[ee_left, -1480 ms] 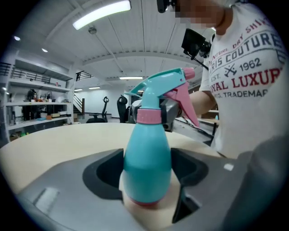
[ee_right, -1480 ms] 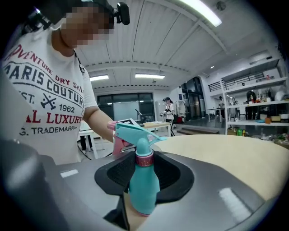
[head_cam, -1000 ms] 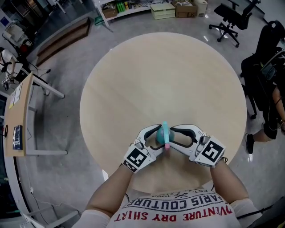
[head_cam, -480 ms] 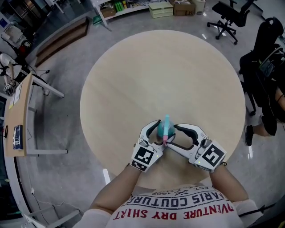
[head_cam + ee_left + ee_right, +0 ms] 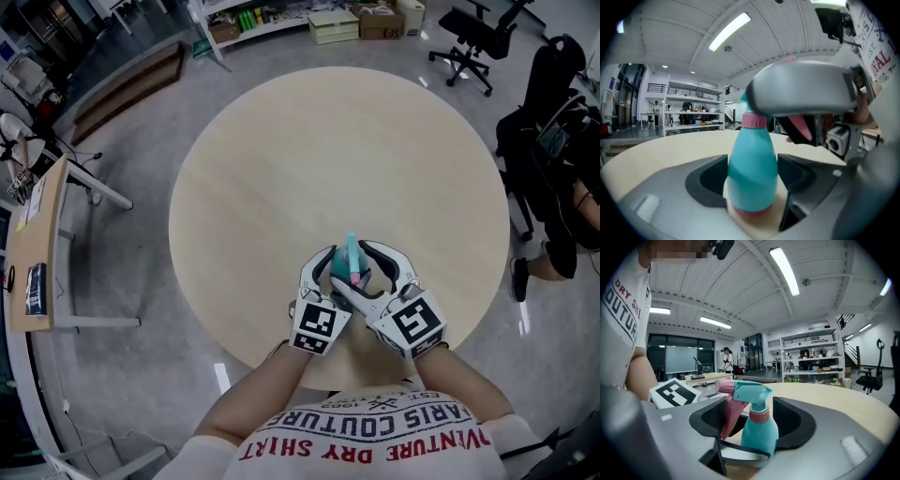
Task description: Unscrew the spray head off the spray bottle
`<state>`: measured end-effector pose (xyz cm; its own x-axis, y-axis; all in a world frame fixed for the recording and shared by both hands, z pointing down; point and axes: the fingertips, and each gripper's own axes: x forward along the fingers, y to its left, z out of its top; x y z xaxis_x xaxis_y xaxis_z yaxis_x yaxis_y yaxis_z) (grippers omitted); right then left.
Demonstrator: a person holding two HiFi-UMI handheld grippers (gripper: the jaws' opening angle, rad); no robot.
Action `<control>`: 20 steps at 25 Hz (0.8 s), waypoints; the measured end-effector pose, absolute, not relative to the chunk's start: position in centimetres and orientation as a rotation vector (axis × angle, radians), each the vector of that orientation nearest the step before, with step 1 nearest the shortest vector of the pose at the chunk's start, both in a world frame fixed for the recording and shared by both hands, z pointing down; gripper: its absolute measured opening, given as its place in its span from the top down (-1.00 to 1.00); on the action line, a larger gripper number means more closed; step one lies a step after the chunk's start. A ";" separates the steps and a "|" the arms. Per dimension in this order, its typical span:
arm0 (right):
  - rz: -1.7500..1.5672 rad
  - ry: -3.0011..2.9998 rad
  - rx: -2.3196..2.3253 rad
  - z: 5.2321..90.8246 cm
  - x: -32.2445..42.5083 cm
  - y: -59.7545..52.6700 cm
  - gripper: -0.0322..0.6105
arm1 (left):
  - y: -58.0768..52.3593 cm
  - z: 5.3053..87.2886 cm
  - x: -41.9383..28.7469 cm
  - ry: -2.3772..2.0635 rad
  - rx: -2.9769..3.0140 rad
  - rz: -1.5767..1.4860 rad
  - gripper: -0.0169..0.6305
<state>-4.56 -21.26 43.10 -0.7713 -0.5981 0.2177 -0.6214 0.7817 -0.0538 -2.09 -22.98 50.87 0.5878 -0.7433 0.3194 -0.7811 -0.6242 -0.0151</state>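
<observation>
The teal bottle (image 5: 352,259) is standing upright near the table's (image 5: 328,141) close edge, with its pink-collared head (image 5: 747,391) on; it's opaque, so I can't tell what's inside. The left claw (image 5: 752,165) is pinching the bottle's body between both pads, while the right claw (image 5: 758,411) has just been spreading its jaws and is sitting wide around the head and neck, not pressing. Below, the person's shirt (image 5: 375,437) is showing print, partly reading "COUTURE" and "DRY SHIRT".
</observation>
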 end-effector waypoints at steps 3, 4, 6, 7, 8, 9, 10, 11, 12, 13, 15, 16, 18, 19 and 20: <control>0.177 -2.769 0.964 43.5 -4.8 -21.3 -0.01 | -22.8 50.9 -2.0 -1.309 2.698 0.455 -0.06; 0.176 -2.769 0.962 43.6 -4.8 -21.3 0.02 | -22.8 50.9 -1.9 -1.305 2.701 0.452 -0.06; 0.179 -2.772 0.944 43.6 -4.6 -21.1 0.06 | -22.7 50.9 -1.8 -1.286 2.710 0.448 -0.06; 0.186 -2.776 0.922 43.6 -4.5 -21.1 0.08 | -22.7 51.0 -1.8 -1.269 2.719 0.448 -0.06; 0.191 -2.781 0.891 43.7 -4.4 -21.0 0.10 | -22.6 51.0 -1.7 -1.245 2.732 0.449 -0.06; 0.190 -2.787 0.851 43.7 -4.4 -20.8 0.11 | -22.5 51.0 -1.6 -1.212 2.751 0.450 -0.06; 0.183 -2.793 0.803 43.7 -4.3 -20.7 0.12 | -22.3 51.0 -1.6 -1.172 2.773 0.449 -0.06; 0.173 -2.801 0.747 43.7 -4.3 -20.5 0.12 | -22.2 51.0 -1.5 -1.123 2.799 0.447 -0.06; 0.162 -2.810 0.684 43.7 -4.2 -20.3 0.13 | -22.0 50.9 -1.5 -1.065 2.826 0.442 -0.06; 0.152 -2.821 0.615 43.7 -4.2 -20.2 0.15 | -21.8 50.9 -1.5 -0.997 2.855 0.436 -0.06; 0.129 -2.841 0.456 43.6 -4.0 -19.7 0.17 | -21.4 50.9 -1.5 -0.833 2.913 0.429 -0.06; 0.126 -2.849 0.374 43.6 -3.9 -19.6 0.17 | -21.2 50.8 -1.5 -0.744 2.938 0.437 -0.06; 0.151 -2.869 0.245 43.4 -3.8 -19.6 0.21 | -20.9 50.8 -1.5 -0.583 2.971 0.473 -0.06; 0.170 -2.875 0.206 43.4 -3.7 -19.8 0.26 | -20.8 50.9 -1.5 -0.521 2.978 0.494 -0.06; 0.184 -2.879 0.184 43.4 -3.6 -20.0 0.32 | -20.7 50.9 -1.6 -0.476 2.980 0.512 -0.06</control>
